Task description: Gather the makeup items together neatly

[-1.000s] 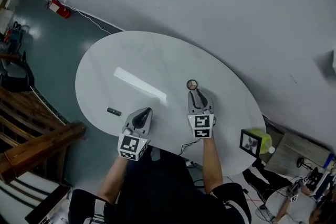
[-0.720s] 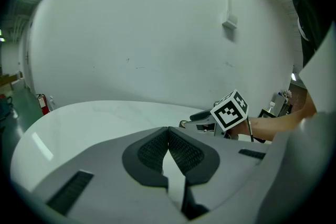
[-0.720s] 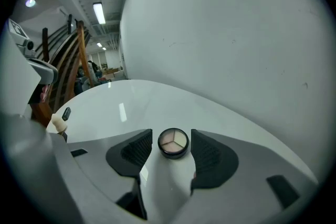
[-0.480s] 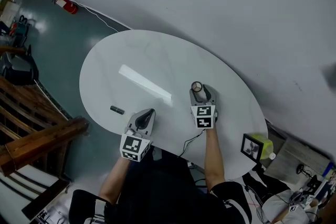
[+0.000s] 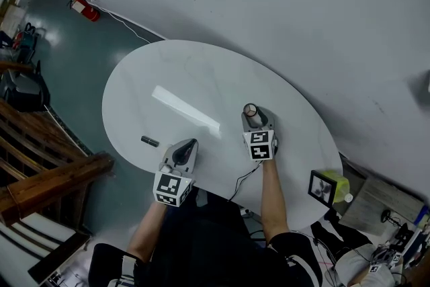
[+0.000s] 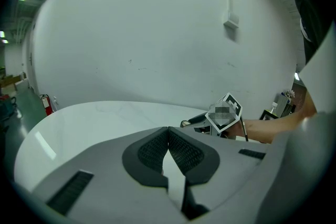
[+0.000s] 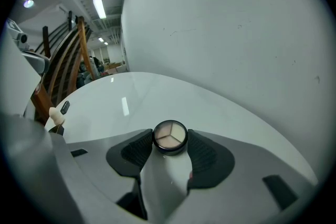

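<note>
A round black compact (image 5: pixel 250 109) with three pale powder shades lies on the white oval table (image 5: pixel 195 77), near its right side. My right gripper (image 5: pixel 251 113) has come down around the compact (image 7: pixel 169 137). Its jaws have just been opening, and both pads now sit against the compact's rim. A small dark tube (image 5: pixel 149 141) lies near the table's left front edge, and it shows in the right gripper view too (image 7: pixel 64 107). My left gripper (image 5: pixel 190 144) rests at the front edge, right of the tube. Its pads (image 6: pixel 157 152) meet at the tips with nothing between them.
A red fire extinguisher (image 5: pixel 84 7) stands on the floor at the far left. Wooden stair rails (image 5: pixel 47 178) run along the left. A yellow-green box and a small framed picture (image 5: pixel 322 186) sit off the table's right end.
My right gripper moved forward and down, from just short of the compact to around it. The left gripper and the dark tube stayed put.
</note>
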{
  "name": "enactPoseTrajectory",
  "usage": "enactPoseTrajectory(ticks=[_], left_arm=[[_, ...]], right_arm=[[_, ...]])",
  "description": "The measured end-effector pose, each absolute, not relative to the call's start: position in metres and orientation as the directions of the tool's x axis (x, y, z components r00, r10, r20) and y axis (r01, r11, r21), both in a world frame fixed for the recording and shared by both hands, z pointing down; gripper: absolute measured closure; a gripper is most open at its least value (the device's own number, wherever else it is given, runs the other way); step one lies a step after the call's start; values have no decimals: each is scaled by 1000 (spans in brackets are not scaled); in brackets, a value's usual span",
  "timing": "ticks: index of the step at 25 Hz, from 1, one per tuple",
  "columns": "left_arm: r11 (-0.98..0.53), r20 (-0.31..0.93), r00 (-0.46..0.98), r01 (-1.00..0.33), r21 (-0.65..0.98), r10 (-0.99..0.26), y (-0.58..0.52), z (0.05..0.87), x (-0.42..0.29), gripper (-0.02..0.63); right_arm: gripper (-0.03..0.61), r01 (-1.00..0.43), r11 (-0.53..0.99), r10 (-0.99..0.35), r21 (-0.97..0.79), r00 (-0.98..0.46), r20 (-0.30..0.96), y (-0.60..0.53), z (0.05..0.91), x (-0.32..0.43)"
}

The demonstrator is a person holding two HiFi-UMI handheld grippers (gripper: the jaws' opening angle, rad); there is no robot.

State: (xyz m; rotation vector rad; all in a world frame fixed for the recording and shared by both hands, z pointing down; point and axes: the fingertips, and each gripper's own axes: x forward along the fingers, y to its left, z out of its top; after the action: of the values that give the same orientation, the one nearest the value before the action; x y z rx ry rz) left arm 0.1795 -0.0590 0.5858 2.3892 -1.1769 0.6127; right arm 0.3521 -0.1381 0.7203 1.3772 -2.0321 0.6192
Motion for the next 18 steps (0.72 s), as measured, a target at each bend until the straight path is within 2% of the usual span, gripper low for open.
enactPoseTrajectory(ticks=[18], left_arm=[[-594, 468, 581, -793, 138, -666, -39, 538, 164, 597]], right_arm=[[356, -945, 326, -755, -10, -267, 599, -90, 617, 344]])
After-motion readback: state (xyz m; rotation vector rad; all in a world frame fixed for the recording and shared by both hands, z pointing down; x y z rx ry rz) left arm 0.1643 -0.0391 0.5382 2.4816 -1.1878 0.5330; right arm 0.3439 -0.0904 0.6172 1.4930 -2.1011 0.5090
